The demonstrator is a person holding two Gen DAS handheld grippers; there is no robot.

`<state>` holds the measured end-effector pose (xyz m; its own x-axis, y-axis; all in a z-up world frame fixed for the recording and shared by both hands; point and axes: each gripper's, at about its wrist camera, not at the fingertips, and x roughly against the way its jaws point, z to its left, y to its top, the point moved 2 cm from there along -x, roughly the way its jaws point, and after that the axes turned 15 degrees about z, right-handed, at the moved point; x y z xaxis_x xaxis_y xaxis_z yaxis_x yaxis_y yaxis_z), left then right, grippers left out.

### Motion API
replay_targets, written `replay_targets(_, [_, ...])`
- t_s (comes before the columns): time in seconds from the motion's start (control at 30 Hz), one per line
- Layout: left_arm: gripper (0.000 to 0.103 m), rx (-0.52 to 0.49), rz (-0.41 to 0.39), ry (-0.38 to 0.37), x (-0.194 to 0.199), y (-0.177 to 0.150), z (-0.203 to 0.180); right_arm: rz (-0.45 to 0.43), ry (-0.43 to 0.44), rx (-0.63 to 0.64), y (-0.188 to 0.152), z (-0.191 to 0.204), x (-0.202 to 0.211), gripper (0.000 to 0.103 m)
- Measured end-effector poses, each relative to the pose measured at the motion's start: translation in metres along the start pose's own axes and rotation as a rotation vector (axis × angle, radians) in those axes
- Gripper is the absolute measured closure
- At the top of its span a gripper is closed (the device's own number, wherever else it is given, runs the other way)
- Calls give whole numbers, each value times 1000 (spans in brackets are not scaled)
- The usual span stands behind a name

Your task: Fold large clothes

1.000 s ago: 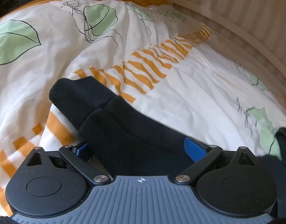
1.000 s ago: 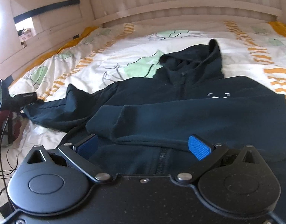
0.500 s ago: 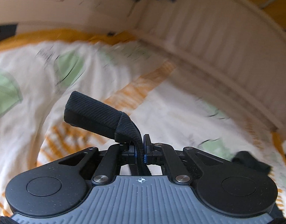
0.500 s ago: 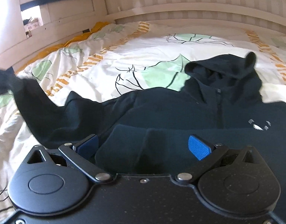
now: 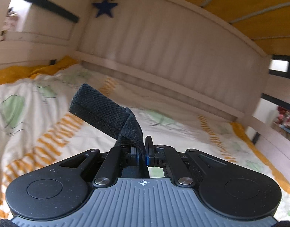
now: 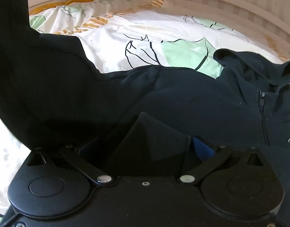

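A dark hoodie [image 6: 182, 98] lies front up on the bed, its hood [image 6: 254, 66] and zipper [image 6: 263, 117] at the right of the right wrist view. My left gripper [image 5: 143, 151] is shut on the ribbed sleeve cuff [image 5: 99, 109] and holds it well above the duvet. That raised sleeve [image 6: 12, 47] hangs as a dark band down the left of the right wrist view. My right gripper [image 6: 145, 147] is low over the hoodie's body with its jaws wide open. A fold of dark fabric lies between its fingers, and the pads stand apart from it.
The white duvet [image 6: 145, 30] with green leaves and orange stripes covers the bed. A beige slatted wall [image 5: 163, 47] with a blue star [image 5: 105, 7] closes off the far side. Yellow slats of an upper bunk [image 5: 239, 3] run overhead.
My left gripper shut on the sleeve cuff and lifted it off the duvet, tilting up toward the wall. My right gripper slid left and lower over the hoodie, still open.
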<state>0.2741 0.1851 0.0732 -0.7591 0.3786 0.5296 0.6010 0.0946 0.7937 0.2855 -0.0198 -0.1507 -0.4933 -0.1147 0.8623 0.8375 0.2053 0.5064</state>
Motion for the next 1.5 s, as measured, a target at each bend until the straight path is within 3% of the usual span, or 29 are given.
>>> replay_targets(0.13, [97, -65, 2, -62, 1, 3, -37, -79, 84, -83, -4, -23, 37, 3])
replay_targets(0.27, [97, -127, 18, -136, -4, 2, -77, -150, 149, -167, -29, -55, 83, 2])
replay_targets(0.5, [97, -224, 78, -259, -39, -21, -153, -161, 141, -264, -79, -107, 127, 2])
replay_targets(0.7, [96, -278, 201, -299, -101, -73, -211, -143, 101, -400, -129, -150, 143, 2])
replay_targets(0.97, [95, -313, 440, -282, -182, -166, -235, -128, 90, -571, -179, -188, 148, 2])
replay_targets(1.03, [89, -322, 480, -269, -185, -179, -234, -126, 92, -598, -187, -195, 148, 2])
replay_targets(1.2, [38, -300, 531, -265, -174, -195, -219, -116, 93, -631, -201, -203, 149, 2])
replay_targets(1.27, [26, -297, 531, -267, -165, -199, -213, -114, 95, -642, -207, -205, 149, 2])
replay_targets(1.5, [23, -361, 491, -206, -130, -207, -185, -102, 82, -640, -215, -204, 148, 2])
